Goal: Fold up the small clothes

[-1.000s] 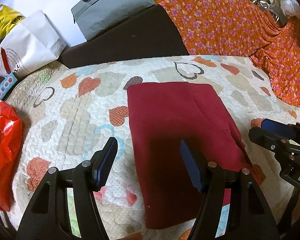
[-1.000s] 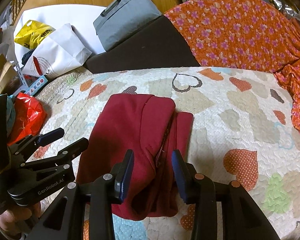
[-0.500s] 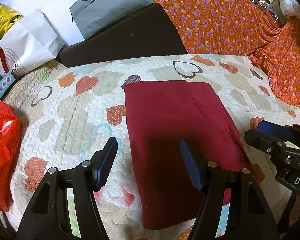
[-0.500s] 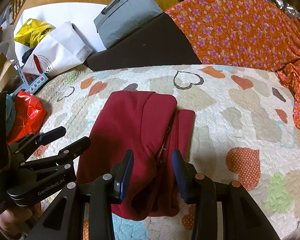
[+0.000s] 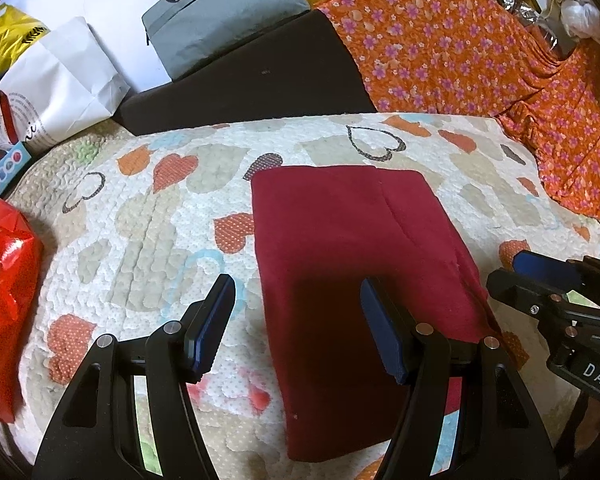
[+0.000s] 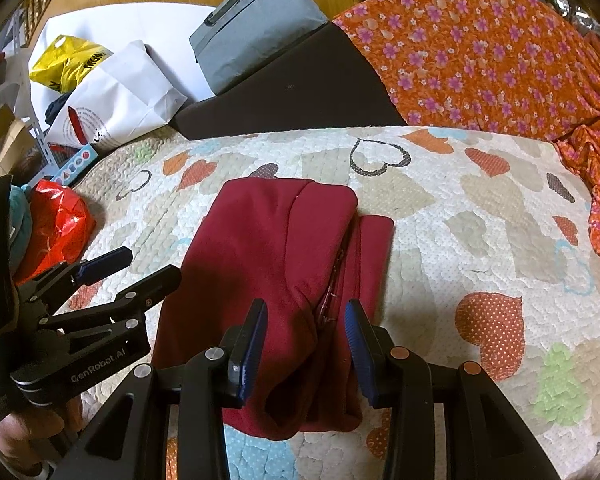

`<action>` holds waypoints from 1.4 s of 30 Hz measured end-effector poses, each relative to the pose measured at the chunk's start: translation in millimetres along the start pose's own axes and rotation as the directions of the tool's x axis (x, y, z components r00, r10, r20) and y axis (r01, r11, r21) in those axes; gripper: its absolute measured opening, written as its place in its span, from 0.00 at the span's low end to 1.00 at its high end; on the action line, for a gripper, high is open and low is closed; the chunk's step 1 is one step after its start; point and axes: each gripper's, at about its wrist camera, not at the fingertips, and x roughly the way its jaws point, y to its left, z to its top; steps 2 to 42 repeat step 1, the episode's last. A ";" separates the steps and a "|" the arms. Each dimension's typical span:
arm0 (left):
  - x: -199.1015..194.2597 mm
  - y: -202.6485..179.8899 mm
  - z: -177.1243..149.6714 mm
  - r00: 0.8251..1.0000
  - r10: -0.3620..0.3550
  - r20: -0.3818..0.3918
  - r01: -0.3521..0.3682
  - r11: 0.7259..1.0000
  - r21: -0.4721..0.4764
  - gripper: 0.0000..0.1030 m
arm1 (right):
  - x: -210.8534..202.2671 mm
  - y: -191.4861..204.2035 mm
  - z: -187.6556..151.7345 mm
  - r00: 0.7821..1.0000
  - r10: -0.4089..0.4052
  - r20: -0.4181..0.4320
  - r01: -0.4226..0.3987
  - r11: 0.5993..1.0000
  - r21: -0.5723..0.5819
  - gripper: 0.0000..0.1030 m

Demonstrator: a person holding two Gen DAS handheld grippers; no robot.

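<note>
Left wrist view shows the dark red garment (image 5: 352, 256) lying as a folded rectangle on the heart-print quilt (image 5: 140, 216) of the bed, its long axis running from the near edge of the bed toward the far edge where a black wedge cushion (image 5: 252, 76) sits. The left claw (image 5: 296, 328) hangs just above the quilt with its jaws wide and nothing between them; the garment's left long edge passes between its fingers, so the cloth lies mostly ahead and to the right of it. From the right wrist view, the right claw (image 6: 306, 344) also stands wide and empty, straddling the near end of the garment (image 6: 272, 280), where a loose layer along the right side has a seam or zip line showing; whether its fingertips touch the fabric is hard to judge from here. Both claws are at the near short end, with the right one more squarely over the cloth, so a lengthwise fold away from the person seems the likely next move. At the left edge of the bed sit a red bag (image 5: 0, 300), a white paper bag (image 5: 56, 92) and a yellow bag (image 5: 8, 44); their contents cannot be made out. A grey case (image 5: 220, 12) rests on the cushion, beside an orange floral cloth (image 5: 460, 56).
</note>
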 end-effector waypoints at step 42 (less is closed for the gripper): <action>-0.1 0.3 0.0 1.000 -0.001 -0.003 0.001 1.000 -0.005 0.64 | 0.2 0.0 0.0 1.000 -0.001 0.000 0.001 1.000 -0.002 0.37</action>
